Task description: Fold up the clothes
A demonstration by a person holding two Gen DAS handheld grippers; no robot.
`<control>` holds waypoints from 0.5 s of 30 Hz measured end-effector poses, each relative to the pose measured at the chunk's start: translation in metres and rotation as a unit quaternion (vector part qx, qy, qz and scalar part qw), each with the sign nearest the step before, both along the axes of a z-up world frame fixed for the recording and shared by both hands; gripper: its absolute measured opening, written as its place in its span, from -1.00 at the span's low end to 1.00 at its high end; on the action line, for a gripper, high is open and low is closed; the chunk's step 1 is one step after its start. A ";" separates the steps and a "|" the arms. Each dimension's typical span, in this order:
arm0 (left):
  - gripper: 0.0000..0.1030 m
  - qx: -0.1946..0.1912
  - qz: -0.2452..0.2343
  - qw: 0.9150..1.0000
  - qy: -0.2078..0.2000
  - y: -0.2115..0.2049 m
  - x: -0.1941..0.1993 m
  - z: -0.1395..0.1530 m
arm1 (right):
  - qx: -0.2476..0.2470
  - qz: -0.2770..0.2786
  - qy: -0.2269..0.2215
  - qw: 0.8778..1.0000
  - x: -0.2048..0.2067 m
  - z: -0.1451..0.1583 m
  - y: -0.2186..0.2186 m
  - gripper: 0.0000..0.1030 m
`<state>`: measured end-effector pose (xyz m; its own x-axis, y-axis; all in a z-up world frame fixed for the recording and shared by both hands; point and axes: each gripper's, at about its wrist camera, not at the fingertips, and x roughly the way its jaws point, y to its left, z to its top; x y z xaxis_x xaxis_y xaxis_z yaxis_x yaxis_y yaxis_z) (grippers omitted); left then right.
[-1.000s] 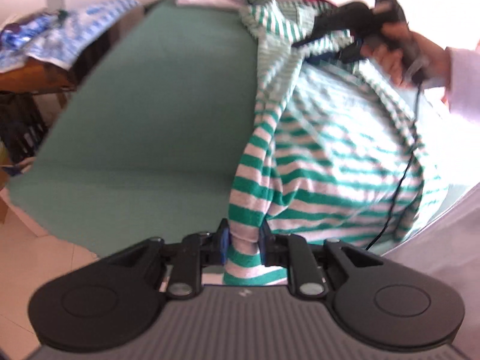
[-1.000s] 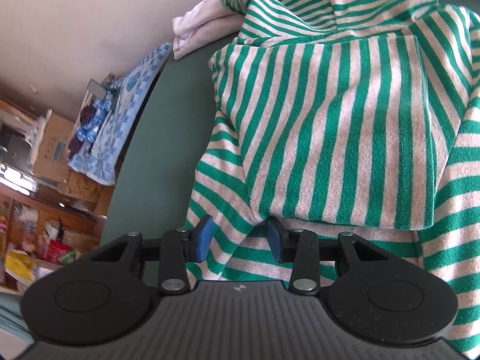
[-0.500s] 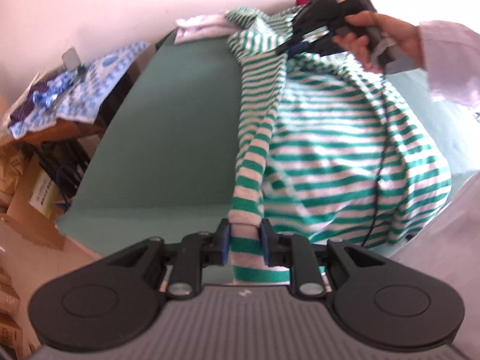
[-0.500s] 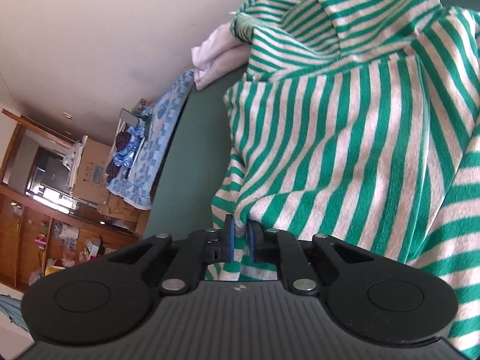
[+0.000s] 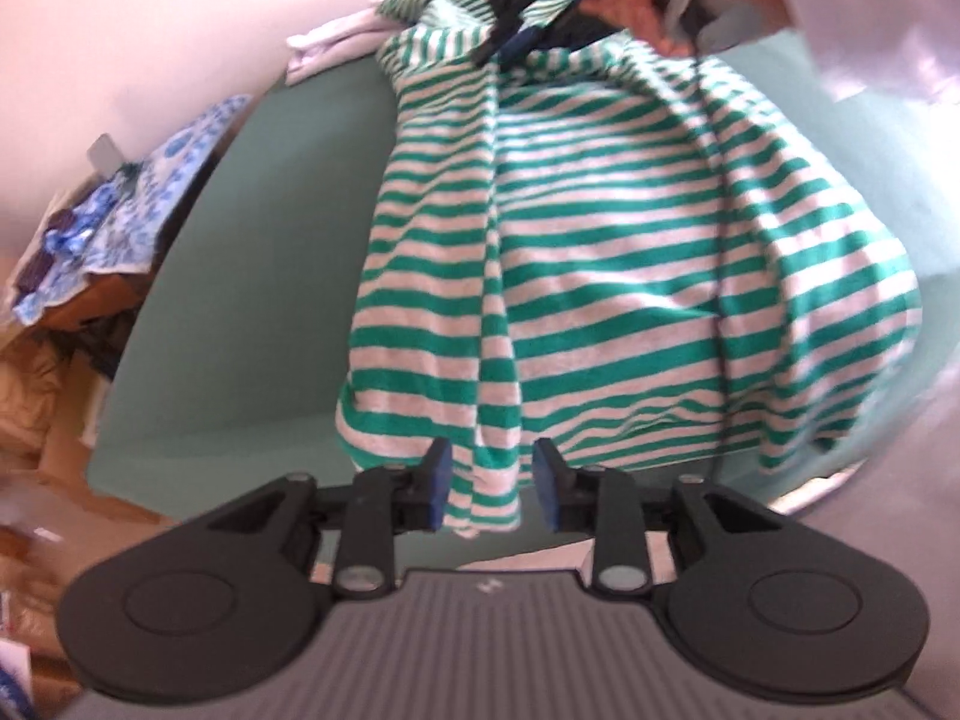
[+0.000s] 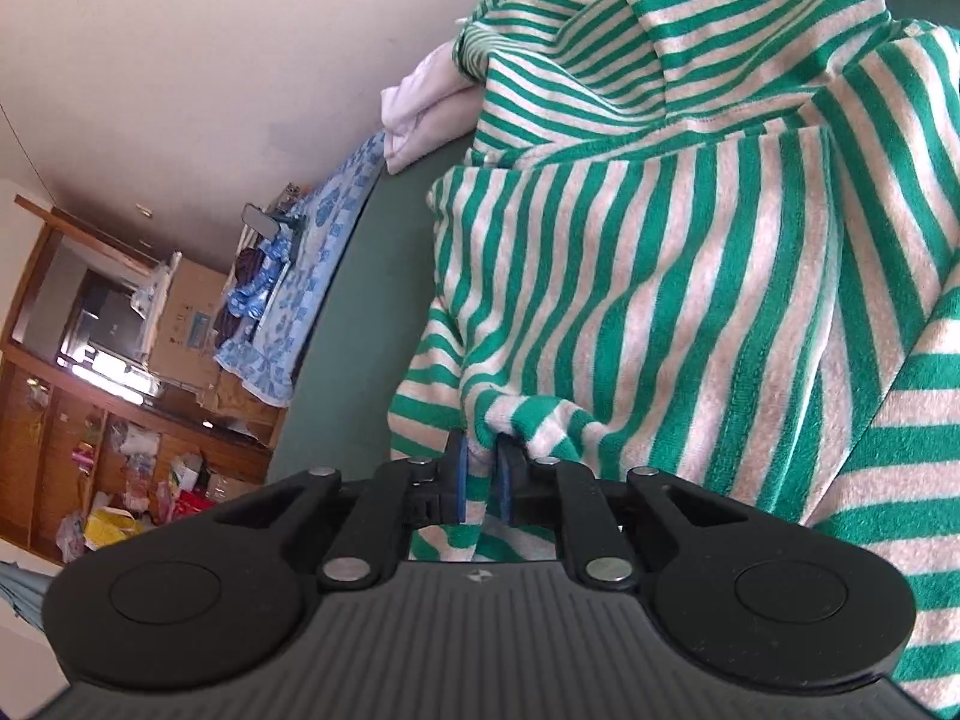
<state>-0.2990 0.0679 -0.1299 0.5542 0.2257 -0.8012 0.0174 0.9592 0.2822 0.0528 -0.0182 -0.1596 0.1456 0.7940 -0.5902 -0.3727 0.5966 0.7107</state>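
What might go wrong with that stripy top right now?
The left claw is opening around the sleeve, which may slump off the green table edge. The right claw, opening slightly, pinches only a small bunch of the striped top, so the fabric could slip free and spoil the fold.

wall (image 6: 180,60): plain cream | wooden cabinet (image 6: 54,408): cluttered | cardboard box (image 6: 189,318) | daylight

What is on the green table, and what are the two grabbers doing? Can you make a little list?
garment: green and white striped top, spread on the table
table: green surface
left gripper: jaws opening, striped fabric between them, pads not pressing
right gripper: pinching a fold of the top, jaws opening slightly
far edge: folded pale cloth
beside the table: blue patterned cloth
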 end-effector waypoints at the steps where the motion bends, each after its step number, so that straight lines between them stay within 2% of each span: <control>1: -0.38 0.022 0.009 1.000 0.000 -0.003 0.002 -0.006 | -0.001 0.002 -0.001 1.000 0.000 0.000 0.000 -0.76; 2: -0.41 0.035 0.012 0.999 0.005 -0.005 0.003 -0.012 | 0.002 0.001 0.000 1.000 0.000 0.000 -0.001 -0.74; 5: -0.34 0.033 0.009 0.999 0.019 -0.007 0.001 -0.021 | 0.003 0.003 0.002 1.000 -0.001 0.000 -0.001 -0.73; 9: -0.31 0.072 0.025 0.997 0.017 -0.010 0.007 -0.033 | 0.002 0.010 -0.001 1.000 -0.001 0.001 0.002 -0.72; 11: -0.48 0.077 0.034 0.996 0.026 -0.008 0.011 -0.038 | 0.002 0.009 -0.001 1.000 -0.001 0.000 0.002 -0.73; 12: -0.90 0.080 0.036 0.996 0.028 -0.008 0.012 -0.040 | 0.002 0.008 -0.002 1.000 -0.001 0.000 0.002 -0.76; 15: -0.91 0.081 0.032 0.996 0.022 -0.011 0.003 -0.026 | 0.002 0.011 -0.012 1.000 -0.001 0.002 0.001 -0.80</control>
